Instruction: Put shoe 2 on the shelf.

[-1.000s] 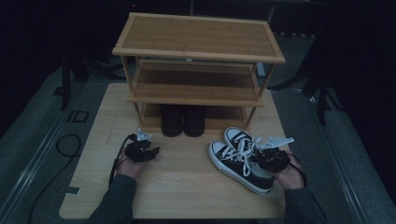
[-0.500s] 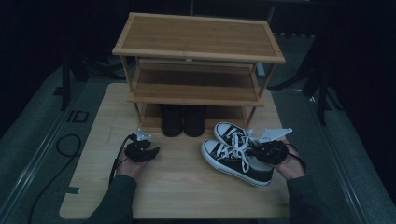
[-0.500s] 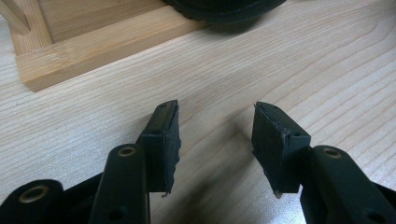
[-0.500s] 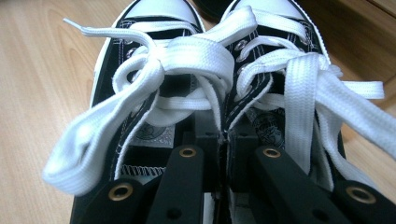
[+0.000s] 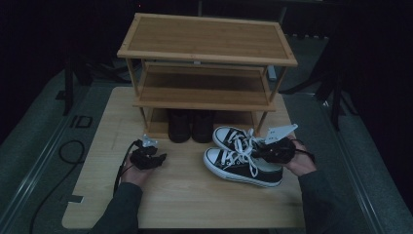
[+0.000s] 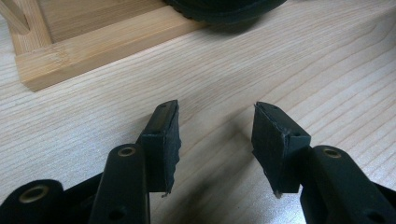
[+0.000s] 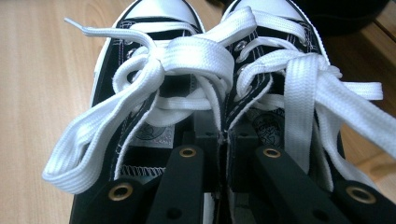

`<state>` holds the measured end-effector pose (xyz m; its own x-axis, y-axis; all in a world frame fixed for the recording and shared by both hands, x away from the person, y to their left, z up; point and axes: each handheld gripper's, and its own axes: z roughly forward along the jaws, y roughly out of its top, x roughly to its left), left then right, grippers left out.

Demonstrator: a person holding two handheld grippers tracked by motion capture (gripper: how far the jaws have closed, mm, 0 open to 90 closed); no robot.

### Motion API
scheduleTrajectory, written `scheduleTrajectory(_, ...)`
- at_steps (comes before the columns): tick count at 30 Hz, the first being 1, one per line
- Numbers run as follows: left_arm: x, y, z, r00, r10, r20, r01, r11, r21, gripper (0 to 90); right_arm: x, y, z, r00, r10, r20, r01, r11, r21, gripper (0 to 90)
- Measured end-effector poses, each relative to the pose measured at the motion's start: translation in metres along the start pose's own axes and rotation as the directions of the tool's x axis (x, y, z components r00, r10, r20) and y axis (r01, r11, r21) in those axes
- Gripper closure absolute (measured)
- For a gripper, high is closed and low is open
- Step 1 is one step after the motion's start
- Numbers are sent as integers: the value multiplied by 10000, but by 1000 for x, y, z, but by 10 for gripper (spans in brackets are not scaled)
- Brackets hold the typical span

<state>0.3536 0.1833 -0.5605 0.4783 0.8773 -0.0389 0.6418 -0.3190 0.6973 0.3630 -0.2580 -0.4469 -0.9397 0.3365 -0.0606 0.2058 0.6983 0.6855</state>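
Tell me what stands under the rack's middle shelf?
A pair of black shoes stands on the bottom shelf of the rack. Their heels and whatever lies behind them are covered by the middle shelf.

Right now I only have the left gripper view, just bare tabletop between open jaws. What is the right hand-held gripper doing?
Observer: The right hand-held gripper is shut on the inner sides of a pair of black-and-white sneakers, pinching both shoes together.
Operator: Where are they relative to the rack?
Observer: In front of the wooden shoe rack, toward its right end, with their toes angled toward it.
Operator: And the dark shape at the top of my view?
Observer: It is one of a pair of black shoes standing side by side on the rack's bottom level, left of the sneakers.
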Motion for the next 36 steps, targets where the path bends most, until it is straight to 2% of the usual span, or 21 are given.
scheduleTrajectory(4, 0, 0, 0, 10000, -31, 14, 31, 10000, -12, 516, -7, 7, -2, 9982, -63, -594, 53, 9998, -169, 859)
scheduleTrajectory(11, 0, 0, 0, 10000, -20, 17, 20, 10000, 18, 516, -14, 23, -6, 9926, -340, -1166, 305, 9990, -319, 859)
scheduleTrajectory(17, 0, 0, 0, 10000, -18, -10, 18, 10000, 16, 515, -12, 35, -11, 9897, -635, -1282, 602, 9978, -289, 859)
scheduleTrajectory(23, -1, 0, 0, 10000, -18, -34, 18, 10000, 16, 515, -10, 46, -16, 9843, -855, -1547, 760, 9949, -663, 859)
scheduleTrajectory(29, 0, 0, 0, 10000, -47, -7, 47, 10000, -7, 515, -5, 61, -22, 9825, -1160, -1459, 1067, 9918, -697, 859)
scheduleTrajectory(36, -1, 0, 0, 10000, -32, -35, 32, 10000, -12, 514, -1, 77, -29, 9756, -1380, -1705, 1170, 9849, -1277, 859)
